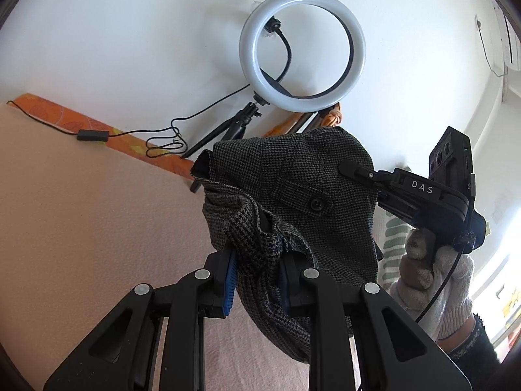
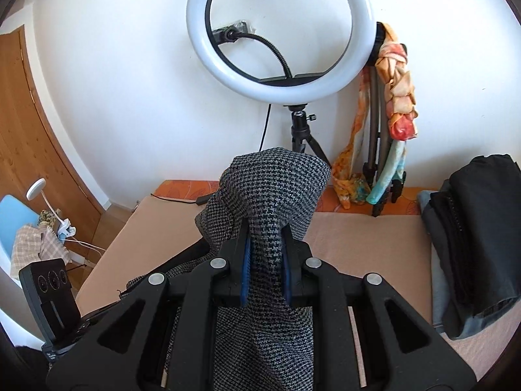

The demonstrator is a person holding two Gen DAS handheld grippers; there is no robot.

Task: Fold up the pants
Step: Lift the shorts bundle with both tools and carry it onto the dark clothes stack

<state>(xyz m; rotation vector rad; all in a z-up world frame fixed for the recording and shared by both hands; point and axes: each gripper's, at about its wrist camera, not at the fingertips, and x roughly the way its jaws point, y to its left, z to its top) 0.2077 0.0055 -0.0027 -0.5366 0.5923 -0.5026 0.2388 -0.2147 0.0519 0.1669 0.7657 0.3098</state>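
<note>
The bed point(image 2: 358, 244), covered in a peach sheet, carries a ring light point(image 2: 280, 32) on its tripod at the far edge and a stack of dark folded clothes point(image 2: 472, 244) at the right edge. Grey houndstooth pants point(image 1: 293, 195) hang lifted above the bed. The left hand-held gripper point(image 1: 257, 277) is clamped on their bunched fabric, and the right hand-held gripper point(image 2: 265, 260) pinches another part.

The pants point(image 2: 276, 195) are seen to be of coarse woven houndstooth cloth, matt and rough. Matt black plastic is noted on the right gripper point(image 2: 265, 257), with ribbed blue pads point(image 2: 246, 260). The door point(image 2: 22, 123) is of smooth wood.
</note>
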